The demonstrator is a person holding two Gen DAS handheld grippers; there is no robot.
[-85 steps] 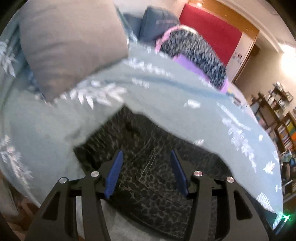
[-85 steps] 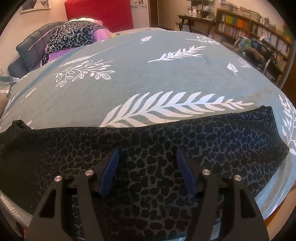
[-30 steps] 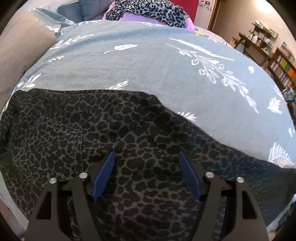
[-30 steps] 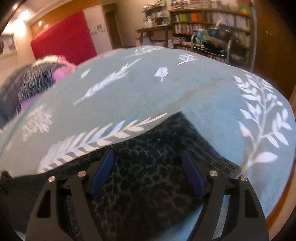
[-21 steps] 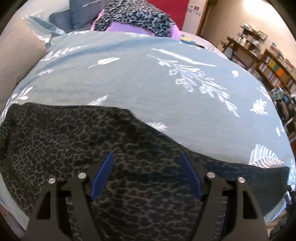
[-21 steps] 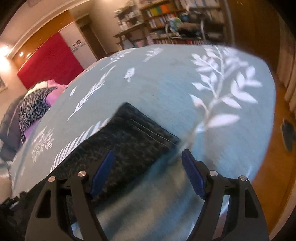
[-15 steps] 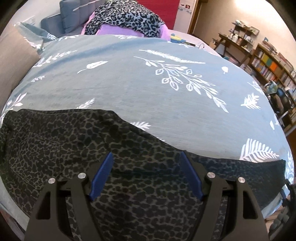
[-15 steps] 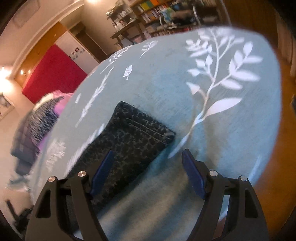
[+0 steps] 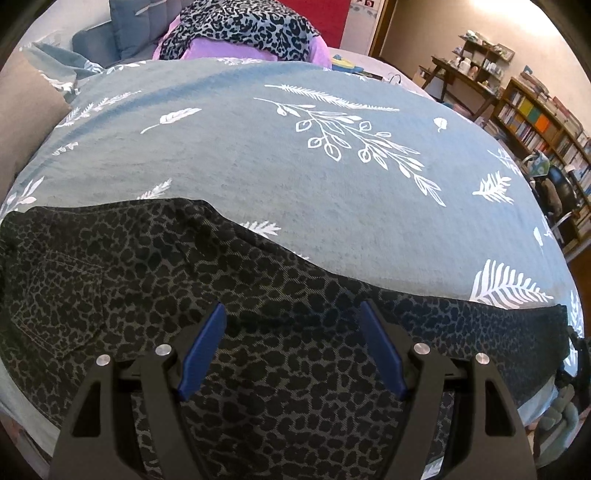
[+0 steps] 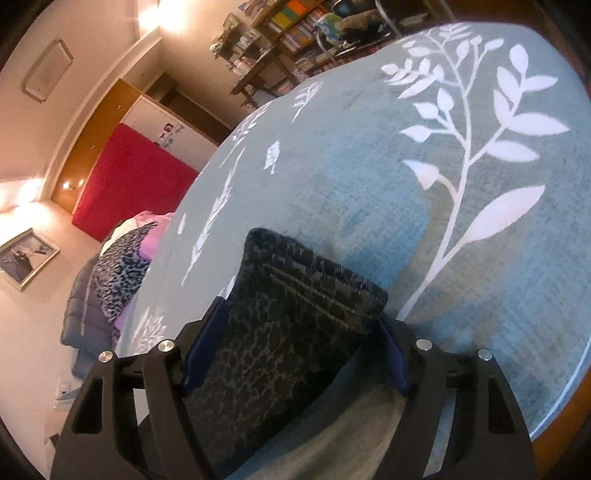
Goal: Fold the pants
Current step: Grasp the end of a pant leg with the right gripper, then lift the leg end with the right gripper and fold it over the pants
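The dark leopard-print pants [image 9: 258,295] lie stretched along the near edge of a teal bed cover [image 9: 295,166] with white leaf prints. My left gripper [image 9: 291,350] is open and hovers over the middle of the pants, with a back pocket to its left. In the right wrist view the hem end of a pant leg [image 10: 306,291] lies between the blue fingers [image 10: 205,343] of my right gripper [image 10: 299,354], which is open around it.
A pile of leopard and purple fabric [image 9: 243,29] and grey cushions lie at the bed's far end by a red headboard [image 10: 129,181]. Bookshelves [image 9: 535,118] and a desk stand to the right. The bed's wooden edge [image 10: 576,435] is close on the right.
My right gripper has swung to the pant leg's end and moved in so the hem sits between its fingers. My left gripper has drawn back a little over the pants.
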